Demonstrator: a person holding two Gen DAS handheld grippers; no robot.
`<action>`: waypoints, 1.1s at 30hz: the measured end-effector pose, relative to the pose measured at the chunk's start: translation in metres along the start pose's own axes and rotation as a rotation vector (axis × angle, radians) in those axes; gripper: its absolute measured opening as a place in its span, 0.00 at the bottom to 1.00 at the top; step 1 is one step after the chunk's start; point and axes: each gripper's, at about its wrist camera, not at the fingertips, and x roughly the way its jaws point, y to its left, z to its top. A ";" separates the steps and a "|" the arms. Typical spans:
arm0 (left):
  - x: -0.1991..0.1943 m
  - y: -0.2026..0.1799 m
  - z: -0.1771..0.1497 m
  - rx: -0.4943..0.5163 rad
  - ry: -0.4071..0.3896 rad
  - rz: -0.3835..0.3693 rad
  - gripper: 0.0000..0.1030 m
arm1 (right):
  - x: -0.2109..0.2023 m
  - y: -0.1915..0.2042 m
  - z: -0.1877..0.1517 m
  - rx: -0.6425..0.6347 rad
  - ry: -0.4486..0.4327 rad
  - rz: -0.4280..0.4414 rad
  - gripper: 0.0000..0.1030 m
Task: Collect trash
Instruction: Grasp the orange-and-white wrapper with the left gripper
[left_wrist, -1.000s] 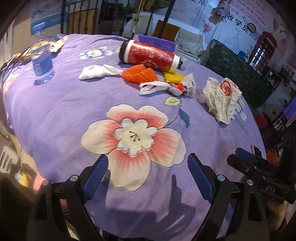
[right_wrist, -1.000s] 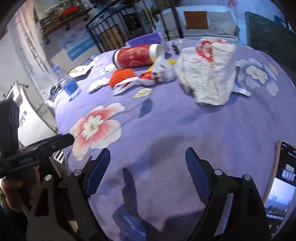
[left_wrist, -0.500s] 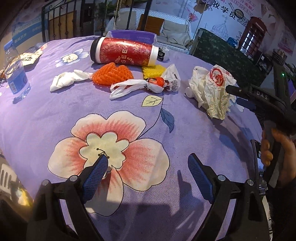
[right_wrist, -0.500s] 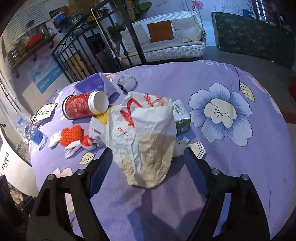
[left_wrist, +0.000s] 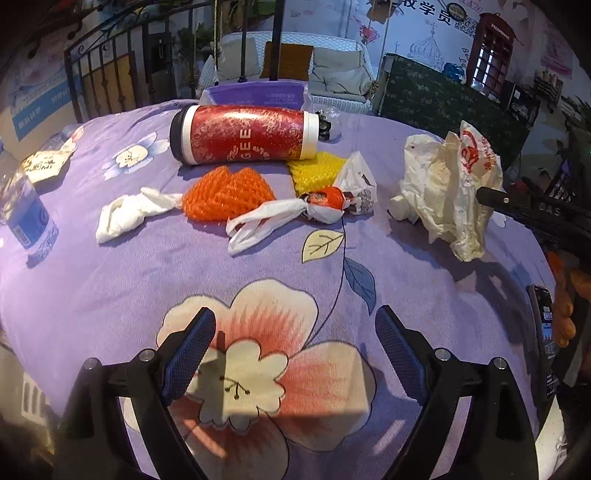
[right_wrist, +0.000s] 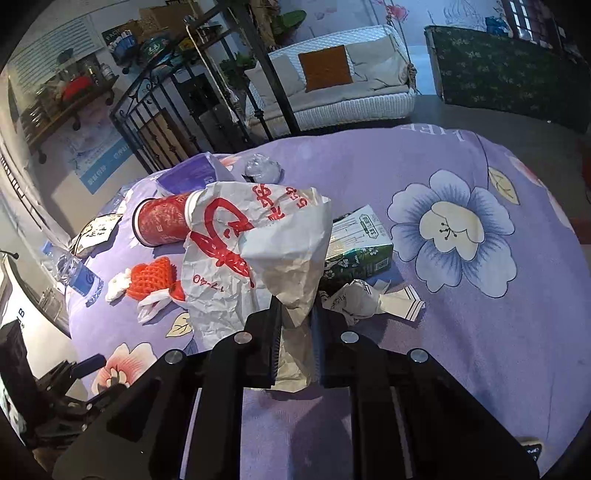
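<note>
A white plastic bag with red print stands crumpled on the purple flowered tablecloth. My right gripper is shut on the bag's lower edge. The bag also shows in the left wrist view, with the right gripper's tip against it. My left gripper is open and empty, low over the big pink flower. Ahead of it lie an orange foam net, a yellow foam net, a white tissue wad and a knotted white wrapper with a red piece.
A red-and-white canister lies on its side at the back. A water bottle stands at the left edge. A green carton and crumpled paper lie behind the bag. A phone lies at the right edge.
My right gripper has moved in to the white bag and closed on its lower edge. My left gripper has moved forward toward the trash pile, still open.
</note>
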 end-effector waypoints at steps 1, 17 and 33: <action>0.002 -0.001 0.005 0.015 -0.009 0.004 0.84 | -0.008 0.004 0.000 -0.018 -0.015 0.002 0.15; 0.083 -0.043 0.070 0.294 0.035 0.044 0.78 | -0.073 0.011 -0.035 -0.083 -0.045 -0.004 0.15; 0.081 -0.037 0.062 0.194 0.057 0.027 0.24 | -0.079 -0.001 -0.053 -0.044 -0.029 0.013 0.15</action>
